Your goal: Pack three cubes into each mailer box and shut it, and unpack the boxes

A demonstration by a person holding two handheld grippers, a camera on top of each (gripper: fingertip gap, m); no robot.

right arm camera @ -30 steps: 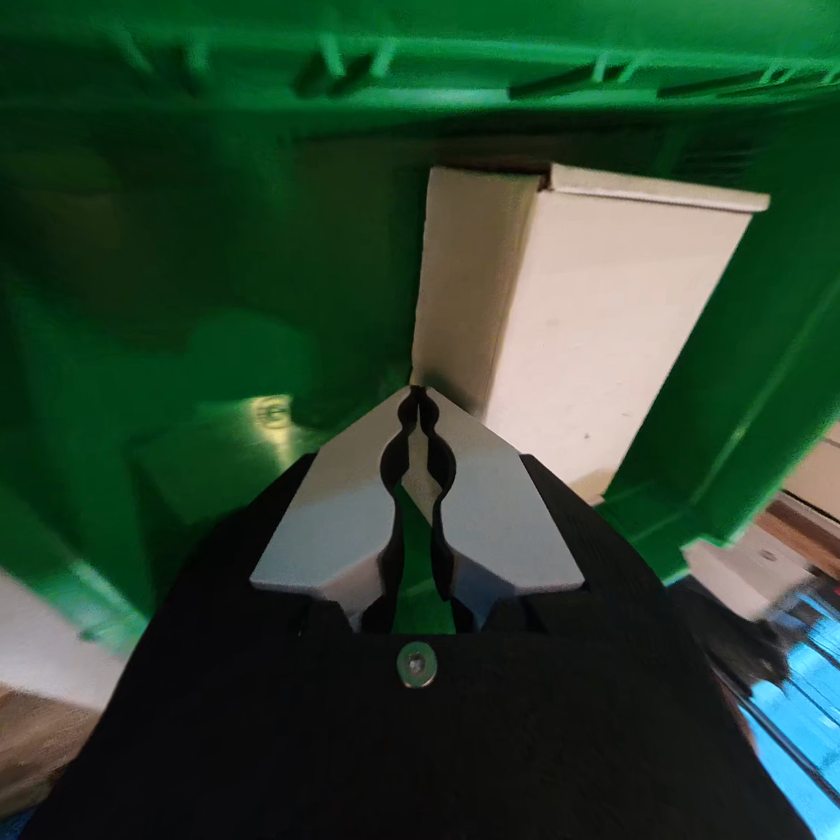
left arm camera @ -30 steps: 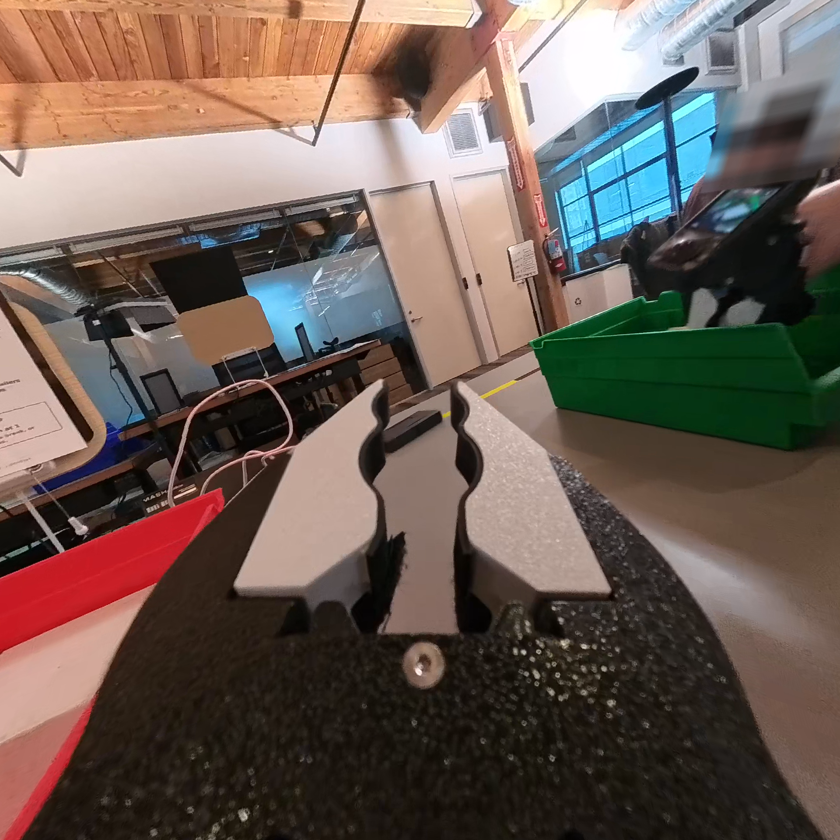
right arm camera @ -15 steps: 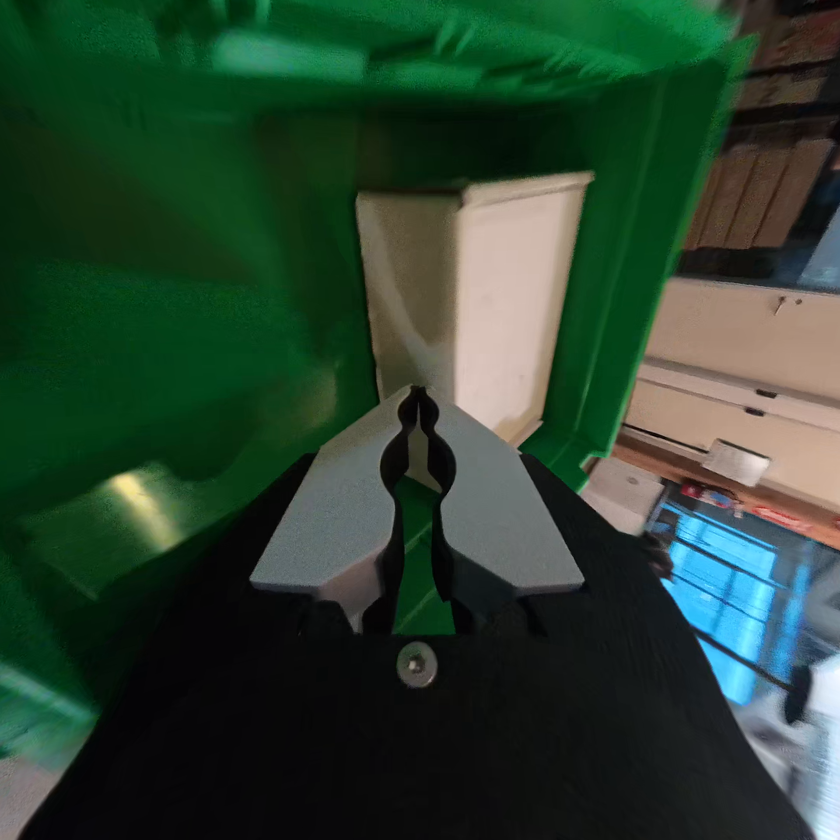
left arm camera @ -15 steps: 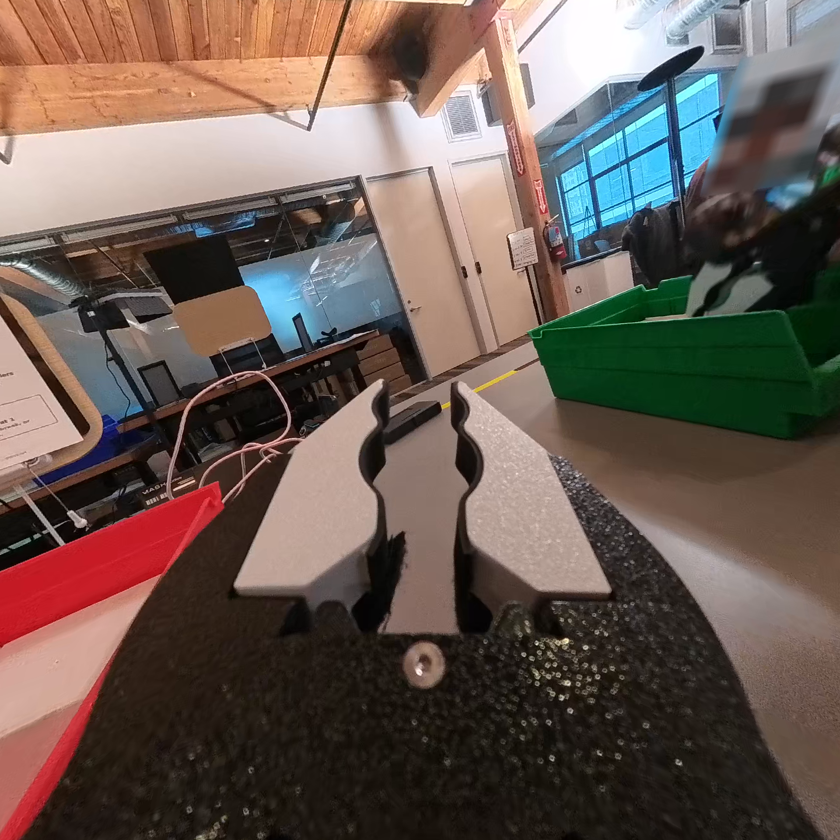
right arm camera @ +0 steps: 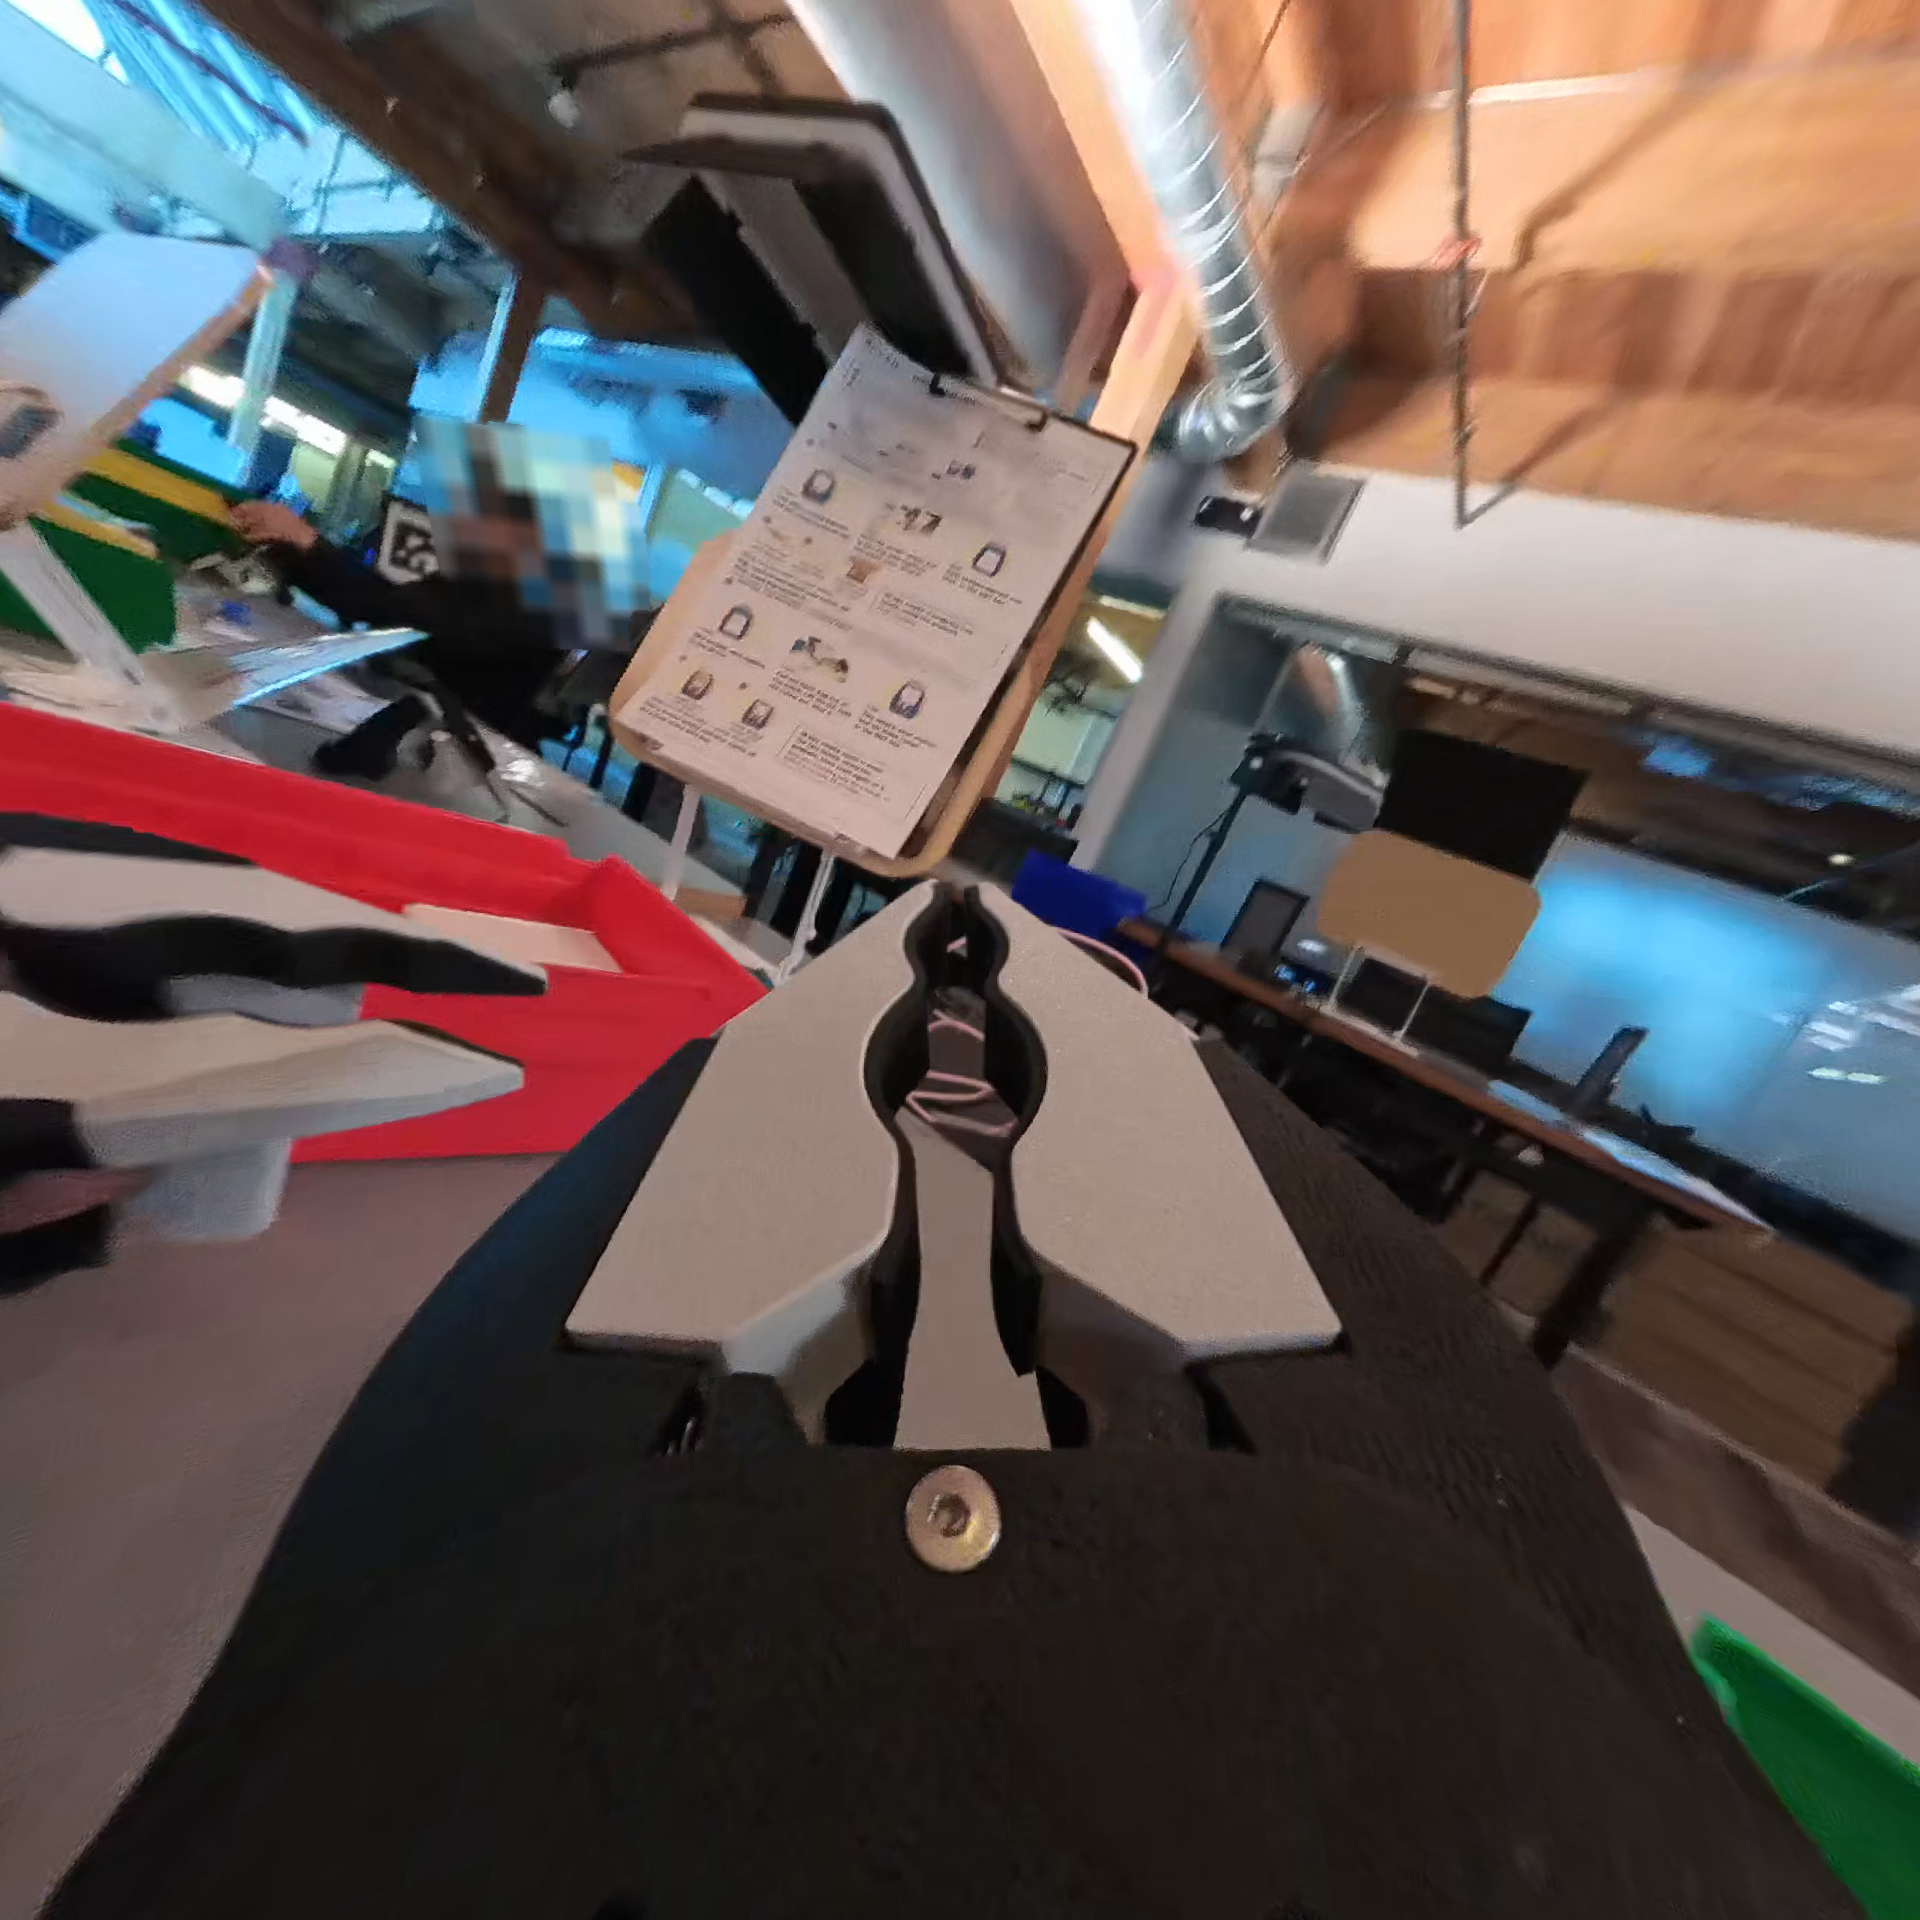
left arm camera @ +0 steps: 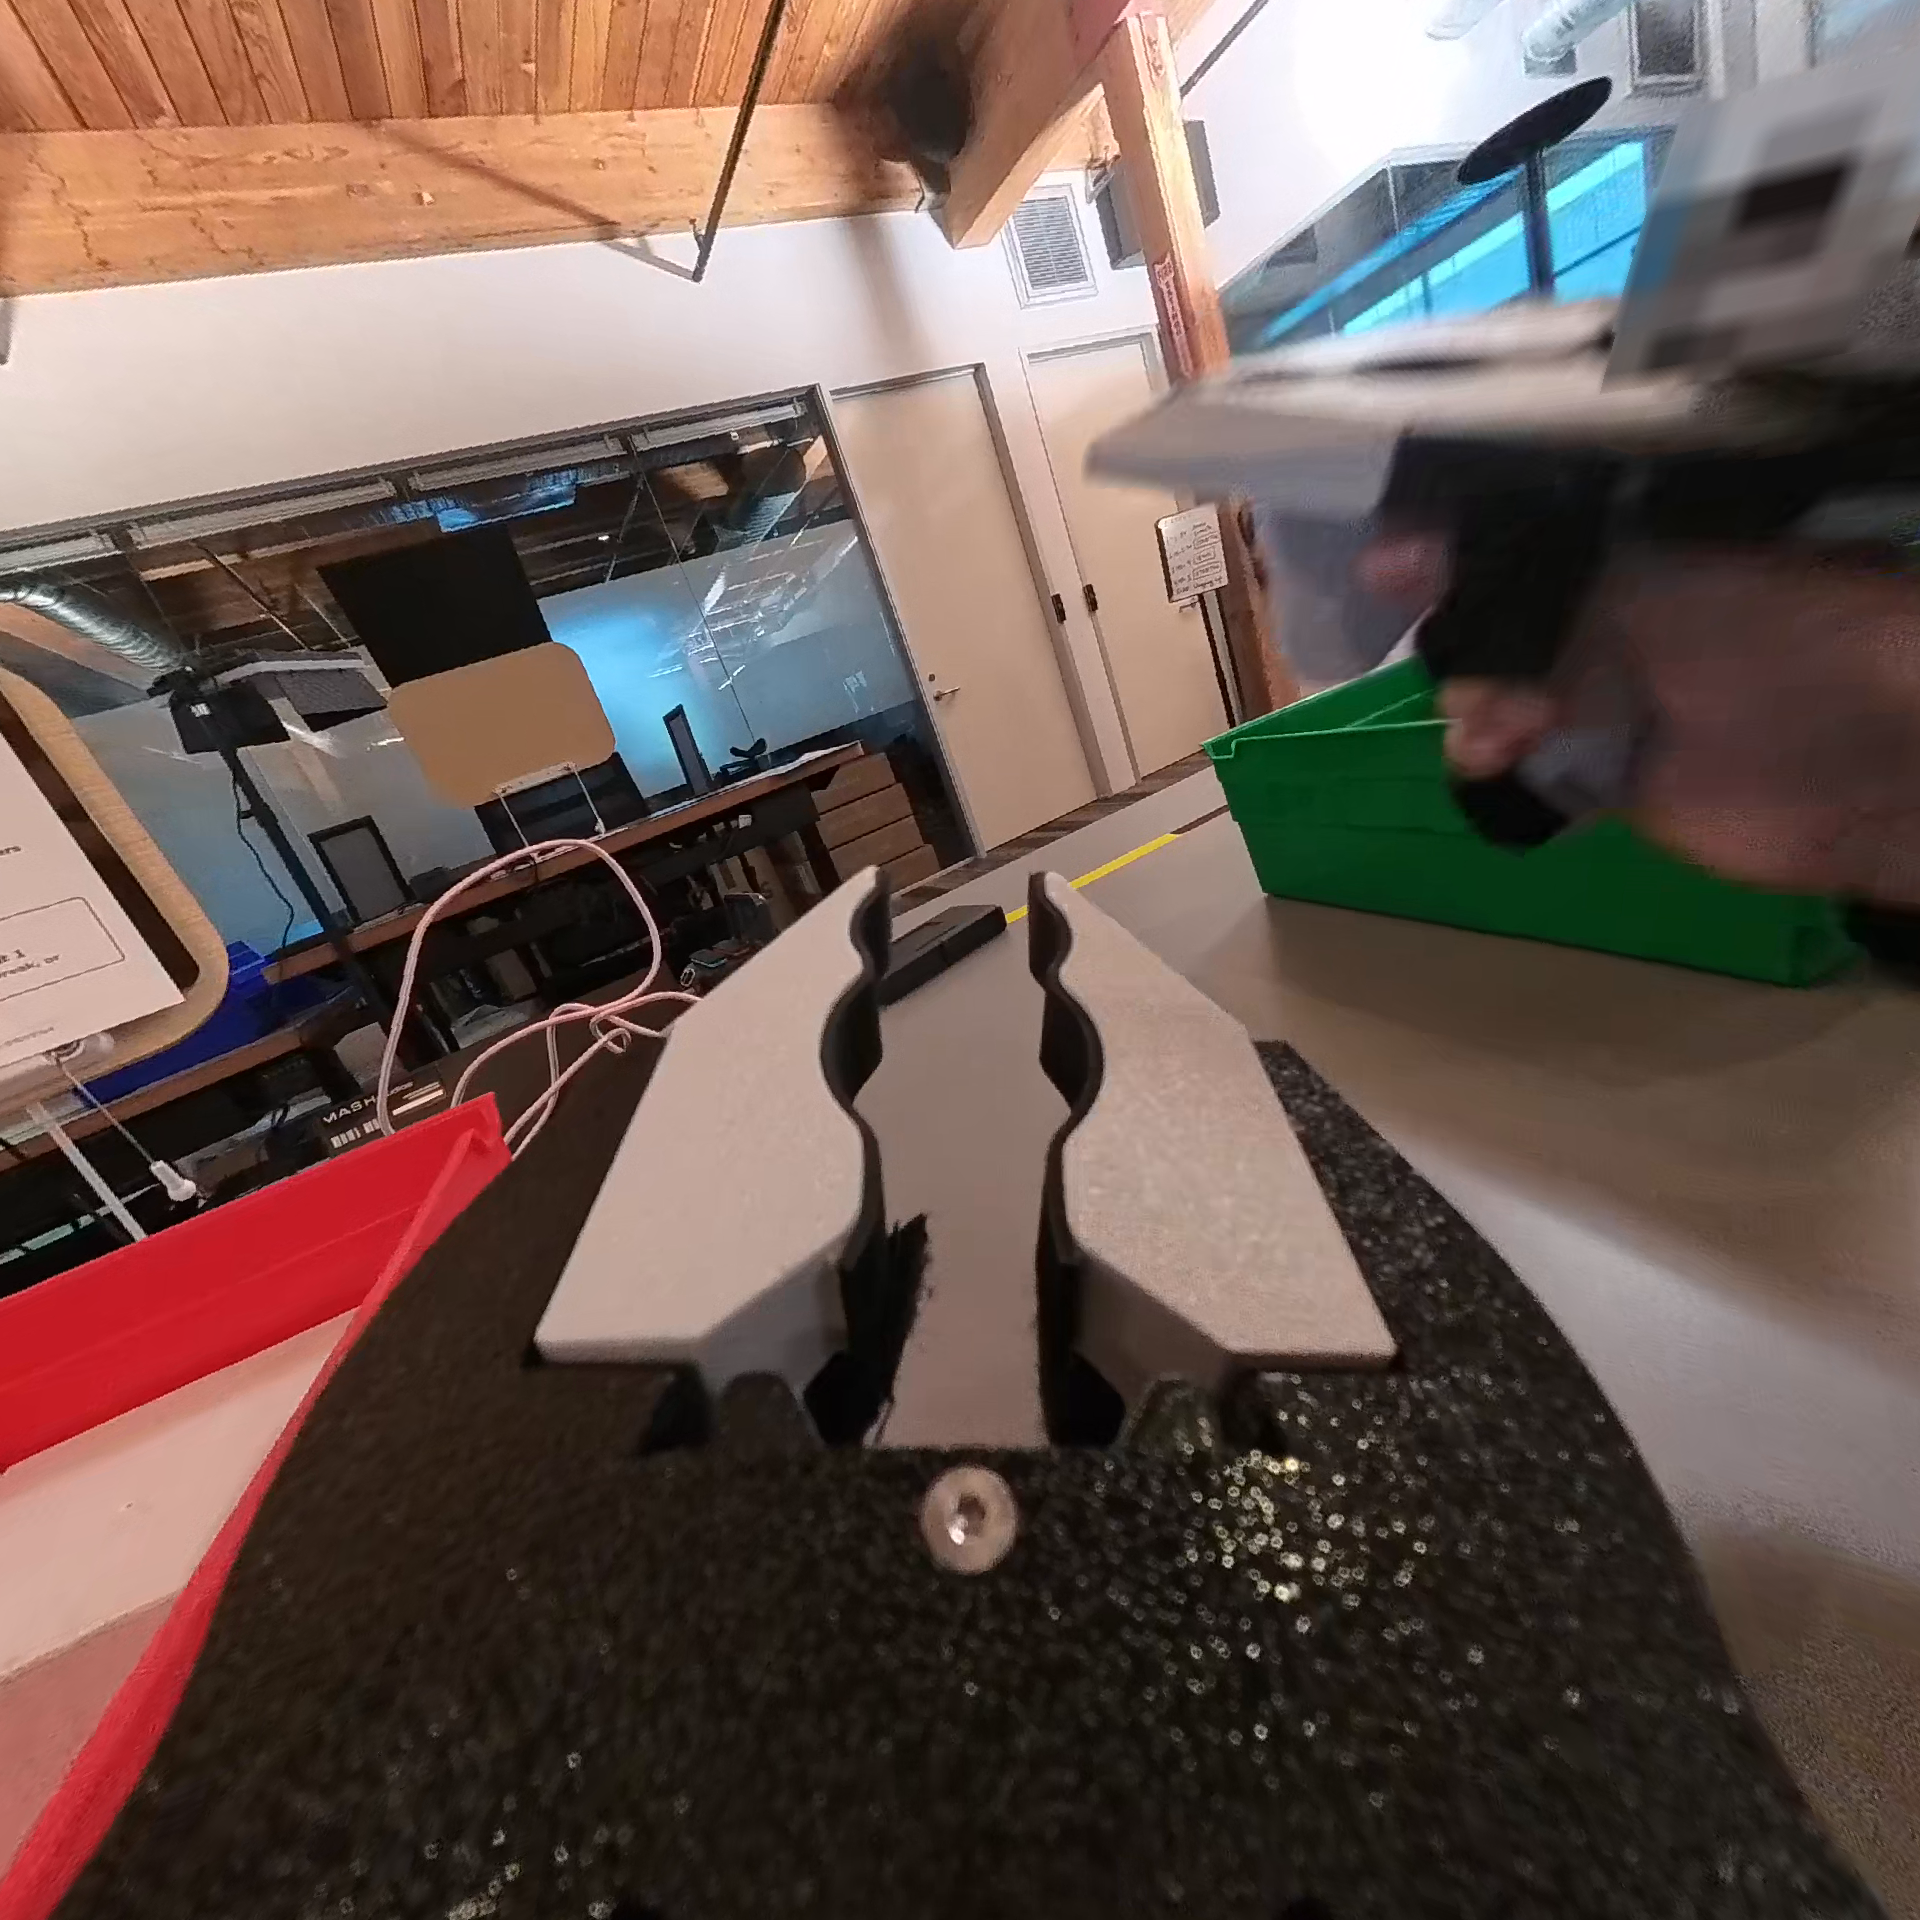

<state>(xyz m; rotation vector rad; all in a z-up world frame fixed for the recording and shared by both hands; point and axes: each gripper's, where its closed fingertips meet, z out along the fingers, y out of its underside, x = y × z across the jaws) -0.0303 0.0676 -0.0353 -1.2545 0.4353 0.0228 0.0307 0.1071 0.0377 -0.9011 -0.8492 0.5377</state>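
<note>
— Left gripper (left arm camera: 956,914) first: how does it sit?

— Low over the grey table (left arm camera: 1507,1195), nearly level, pointing along the tabletop toward a glass-walled room. Its two grey fingers (left arm camera: 748,1122) stand a narrow way apart with bare table showing between them. Nothing is in the grasp. A small black flat device (left arm camera: 940,940) lies on the table beyond the tips, well clear of them.

— And the right gripper (right arm camera: 956,904)?

— Its tips meet at the front, closed on nothing; only the wavy hollows behind the tips leave openings, and a pink cable (right arm camera: 951,1091) far behind shows through them. It is tilted upward and rolled, aimed at a clipboard with a printed sheet (right arm camera: 862,623) on a stand past the table's edge.

— Can you see one gripper from the other's camera?

— Yes. From the left wrist view the right gripper hangs up high at the right, blurred, with a hand (left arm camera: 1683,748) wrapped round its black handle, above the green bin (left arm camera: 1403,831). From the right wrist view the left one enters from the left edge, fingers lying sideways in front of the red bin (right arm camera: 520,997).

— Where are the mailer boxes and cubes?

— A white panel (right arm camera: 520,935) sits inside the red bin; it may be a mailer box, but blur keeps me from saying so firmly. No cube is plain in either view. The green bin stands on the table's far right, the red bin at its left.
</note>
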